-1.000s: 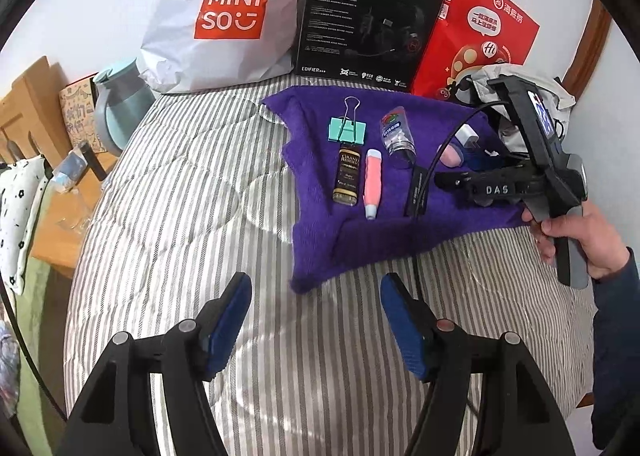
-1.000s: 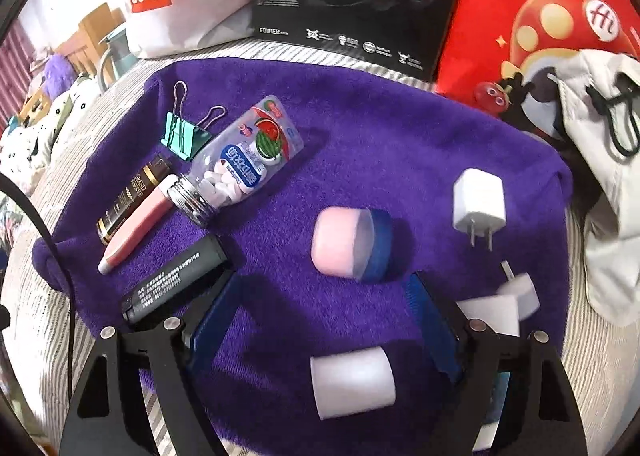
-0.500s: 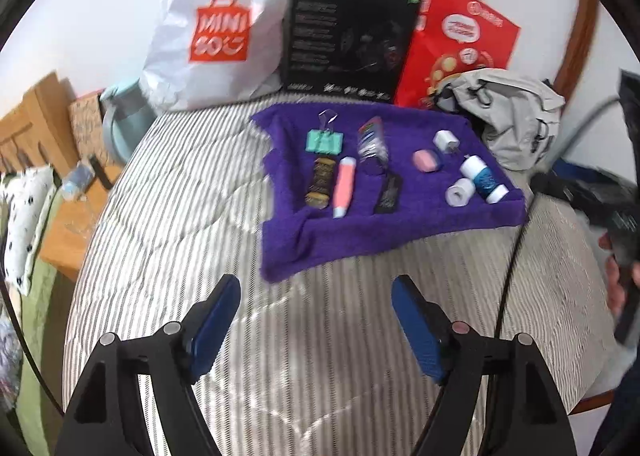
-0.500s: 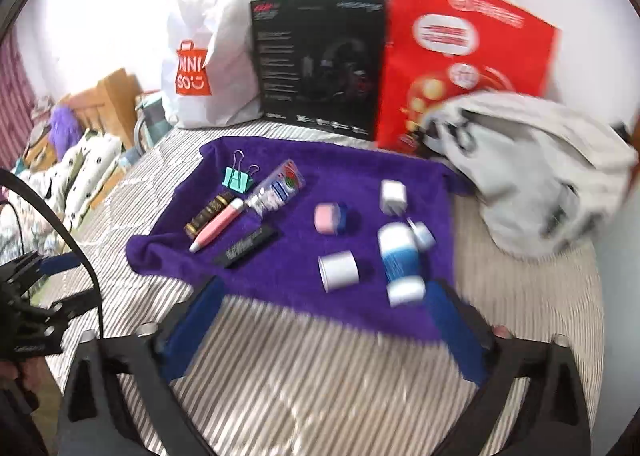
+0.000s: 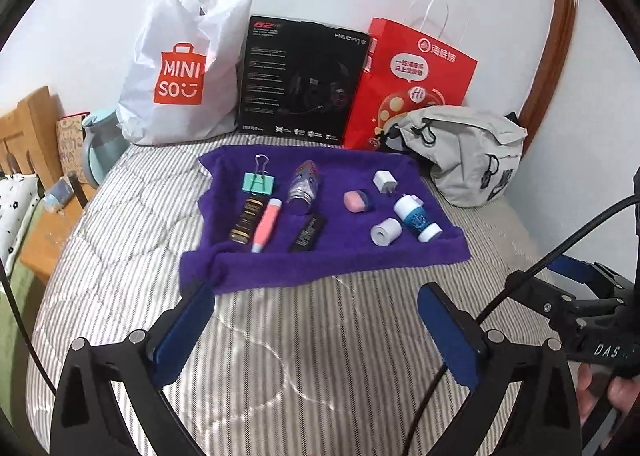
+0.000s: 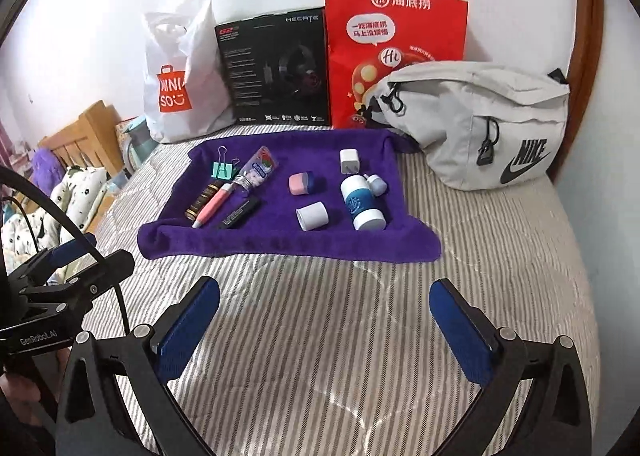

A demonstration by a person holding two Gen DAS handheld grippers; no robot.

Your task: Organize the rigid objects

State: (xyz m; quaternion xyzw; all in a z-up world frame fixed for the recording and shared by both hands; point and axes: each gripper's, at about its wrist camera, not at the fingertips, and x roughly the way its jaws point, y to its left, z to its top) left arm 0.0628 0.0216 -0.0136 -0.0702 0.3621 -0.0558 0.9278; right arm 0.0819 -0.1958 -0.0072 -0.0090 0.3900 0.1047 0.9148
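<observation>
Two tongs (image 5: 316,320) (image 6: 324,316) gape empty over striped bedding (image 6: 320,316), purple towel (image 6: 280,244) and bags (image 6: 488,119) beyond.

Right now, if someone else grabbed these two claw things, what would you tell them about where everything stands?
Left gripper: open, empty, hanging over the striped bedcover.
Right gripper: open, empty, also short of the purple towel.
On the towel: binder clip, dark tube, pink pen and black stick lie side by side; charger plug, pink-blue case, white cap and blue-white bottle lie loose.
Left: tidy that loose group.
</observation>
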